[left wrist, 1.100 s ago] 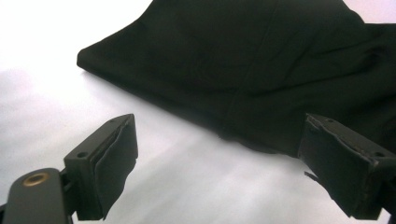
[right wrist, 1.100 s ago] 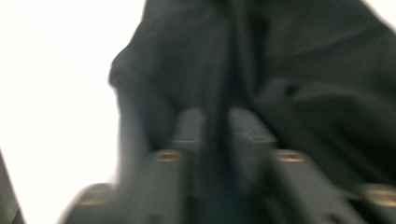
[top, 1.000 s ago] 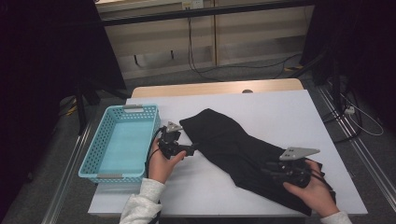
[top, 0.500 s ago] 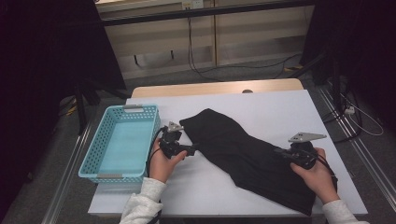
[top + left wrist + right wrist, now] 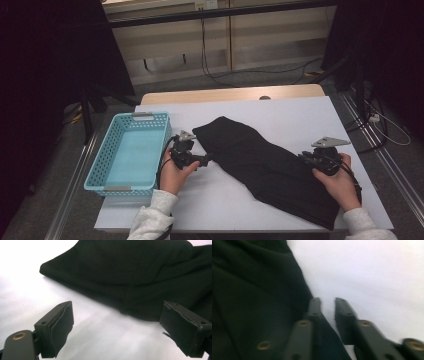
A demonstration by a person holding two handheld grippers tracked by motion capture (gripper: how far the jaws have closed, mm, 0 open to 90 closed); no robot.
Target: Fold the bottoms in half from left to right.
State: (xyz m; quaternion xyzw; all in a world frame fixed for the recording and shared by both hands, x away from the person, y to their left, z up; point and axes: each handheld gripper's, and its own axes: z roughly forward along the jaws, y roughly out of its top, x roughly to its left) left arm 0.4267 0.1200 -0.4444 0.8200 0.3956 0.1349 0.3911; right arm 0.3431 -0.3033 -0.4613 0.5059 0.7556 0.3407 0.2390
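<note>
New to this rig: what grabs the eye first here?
The black cloth, spread diagonally across the white table. Next, the light-blue basket at the table's left edge. A hand-held gripper sits at each side of the cloth: the left hand-held gripper, jaws wide, at its left edge, and the right hand-held gripper, jaws narrowly apart, at its right edge.

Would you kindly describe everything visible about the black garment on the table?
The black garment looks like soft, matte woven cloth, folded into a long band with gentle creases. It lies flat and diagonal on the white table, from near the blue basket toward the near right corner. The right gripper sits at its right edge; nothing is pinched.
</note>
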